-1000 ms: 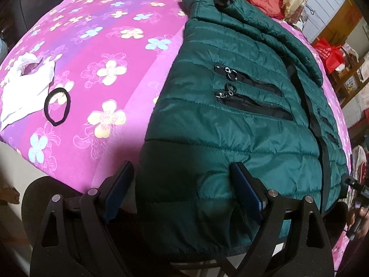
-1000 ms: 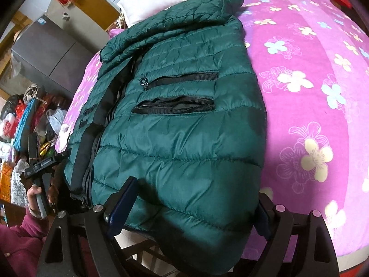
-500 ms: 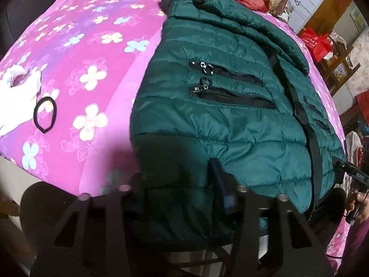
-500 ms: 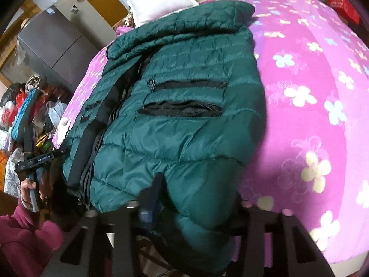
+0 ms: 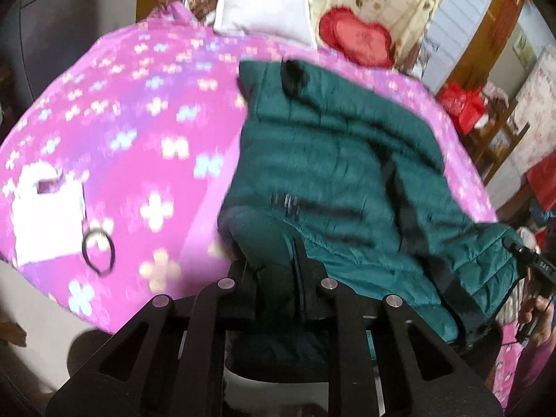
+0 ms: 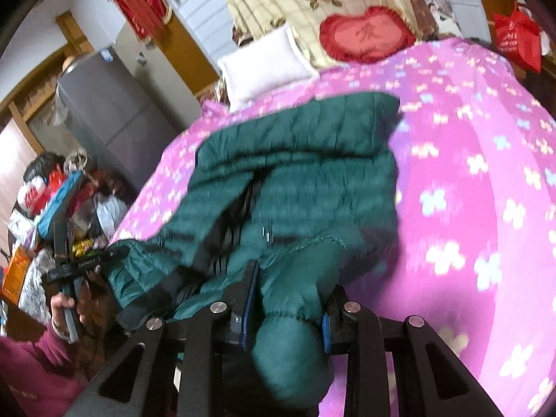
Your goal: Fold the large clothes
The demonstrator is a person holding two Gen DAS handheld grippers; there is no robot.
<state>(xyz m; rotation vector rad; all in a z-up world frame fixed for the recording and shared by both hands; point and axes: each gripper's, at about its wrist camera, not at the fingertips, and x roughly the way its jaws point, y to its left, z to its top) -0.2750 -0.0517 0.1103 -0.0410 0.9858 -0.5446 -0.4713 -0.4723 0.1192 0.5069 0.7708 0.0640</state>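
Observation:
A dark green quilted jacket [image 5: 330, 160] lies front up on the pink flowered bed [image 5: 139, 121], collar toward the pillows. My left gripper [image 5: 274, 253] is shut on the near hem at one corner and holds it raised off the bed. In the right wrist view the jacket [image 6: 312, 180] bunches up between the blue pads of my right gripper [image 6: 292, 299]. Its jaws are closing and pinch a thick roll of hem. Each view shows the other gripper at its edge, held in a hand [image 6: 66, 305]. Both pictures are motion-blurred.
A white cloth [image 5: 45, 222] and a black hair band [image 5: 99, 250] lie on the bed left of the jacket. A white pillow [image 5: 264, 10] and a red heart cushion [image 5: 358, 38] sit at the head. A grey cabinet [image 6: 114, 111] and piled clutter [image 6: 62, 201] stand beside the bed.
Both grippers went from wide open around the hem to closed on it. Both then rose with the hem, and the views tipped up toward the head of the bed.

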